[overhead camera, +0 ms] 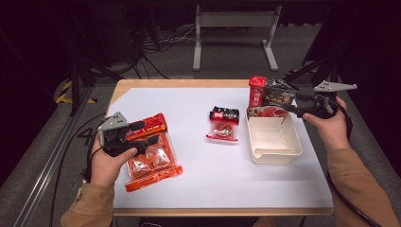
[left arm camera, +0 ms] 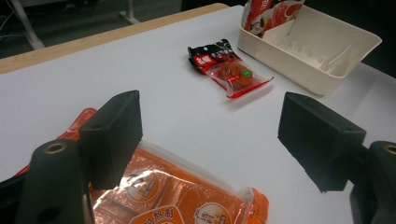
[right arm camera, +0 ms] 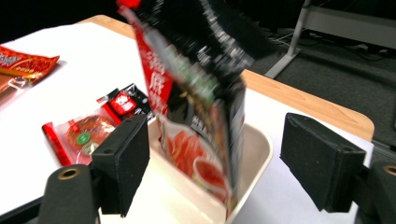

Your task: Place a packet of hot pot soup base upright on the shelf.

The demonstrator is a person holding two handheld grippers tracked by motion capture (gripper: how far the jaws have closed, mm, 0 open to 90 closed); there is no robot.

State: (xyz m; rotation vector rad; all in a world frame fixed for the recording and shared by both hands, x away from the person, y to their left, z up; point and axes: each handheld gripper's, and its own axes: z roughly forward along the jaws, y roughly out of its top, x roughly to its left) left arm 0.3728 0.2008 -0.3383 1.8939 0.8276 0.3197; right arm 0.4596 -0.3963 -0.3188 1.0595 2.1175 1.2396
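3 snack packs are on the white table [overhead camera: 213, 179], and we are putting them into the cream tray [overhead camera: 274, 156]. 1 tall red and black pack [overhead camera: 272, 97] stands in the tray's far end, so that part looks done. Our right gripper [overhead camera: 292, 109] has wide open jaws with nothing between them. Our left gripper [overhead camera: 153, 140] is open too, right over the big orange pack [overhead camera: 156, 168]. The small red pack [overhead camera: 223, 124] waits just beside the tray. The tray has lots of room, but the orange pack lies near the table's left edge.
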